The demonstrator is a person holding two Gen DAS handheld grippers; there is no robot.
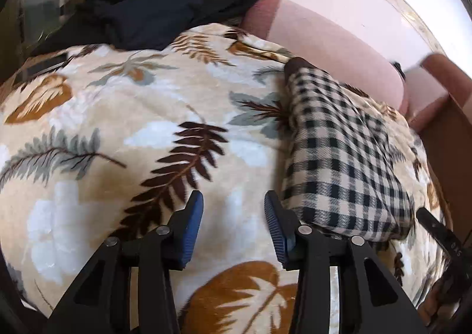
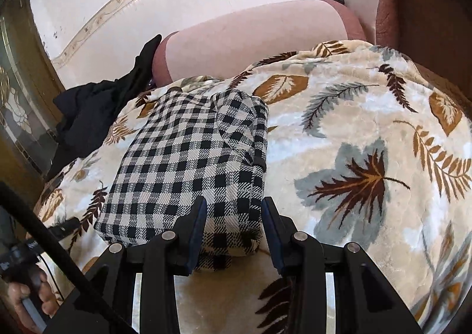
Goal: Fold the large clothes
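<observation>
Now | left gripper: jaws apart, empty, beside folded checked garment | right gripper: jaws apart, straddling garment's near edge, grip unclear | leaf-print blanket beneath.

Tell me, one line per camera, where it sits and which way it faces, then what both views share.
Left wrist: rides the left gripper, aimed down at the leaf-print blanket; its open fingers show, nothing between.
Right wrist: rides the right gripper, aimed down at the folded checked garment; a hand shows lower left.
Shared: blanket, checked garment, black clothing, pink cushion.
</observation>
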